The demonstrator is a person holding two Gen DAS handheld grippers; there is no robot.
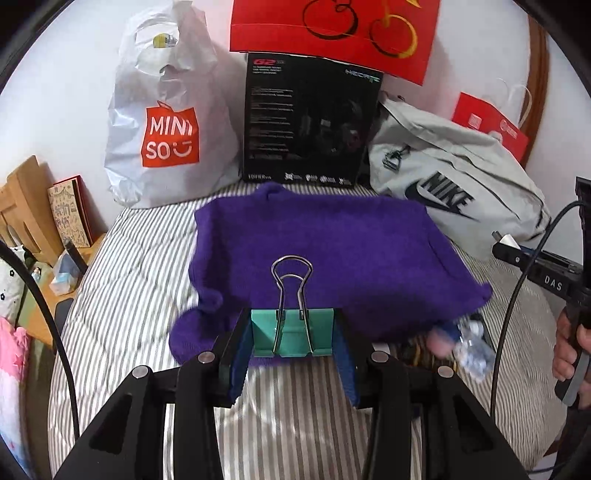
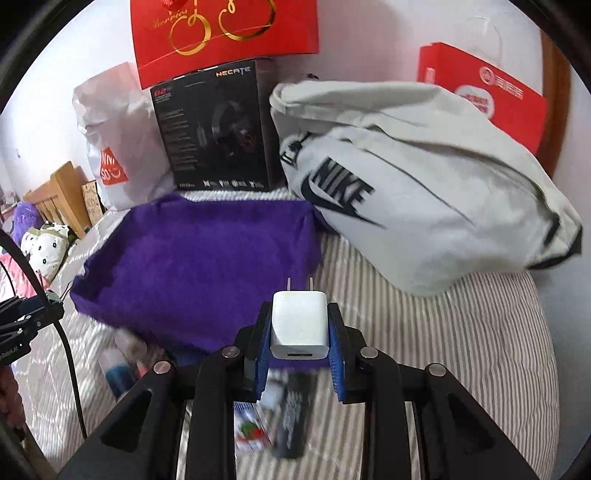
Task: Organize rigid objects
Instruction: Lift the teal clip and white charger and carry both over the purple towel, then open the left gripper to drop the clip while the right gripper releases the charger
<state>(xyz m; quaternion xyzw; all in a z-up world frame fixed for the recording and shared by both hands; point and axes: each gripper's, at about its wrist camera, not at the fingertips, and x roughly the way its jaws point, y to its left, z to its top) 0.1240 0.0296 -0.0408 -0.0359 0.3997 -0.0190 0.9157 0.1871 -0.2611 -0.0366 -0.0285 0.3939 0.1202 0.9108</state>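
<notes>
The bed [image 1: 122,280], under a grey-and-white striped cover, carries everything. On it lies the purple cloth [image 1: 332,258], spread flat, and the rest is placed from it. Behind the cloth, against the wall, stand a white Miniso bag [image 1: 166,129] to the left, a black box [image 1: 310,118] in the middle with a red bag [image 1: 332,29] above it, and a grey Nike bag [image 2: 424,192] to the right, its near corner touching the cloth's back right edge. A smaller red bag [image 2: 487,85] rises behind the Nike bag.

In front of the cloth's near edge, on the striped cover, lie blurred small items: a dark remote [image 2: 291,417] and a small packet [image 2: 247,428] beside it; I cannot tell more.

The left hand-held gripper [image 1: 291,339] hangs over the cloth's near edge, clamped on a green clip [image 1: 291,332] by its two sides, wire handles pointing away toward the box. The right hand-held gripper [image 2: 299,332] sits over the cloth's near right corner, squeezed onto a white charger [image 2: 299,321], prongs pointing away and port toward the camera. A hand [image 1: 572,350] shows at the far right of the left view.
</notes>
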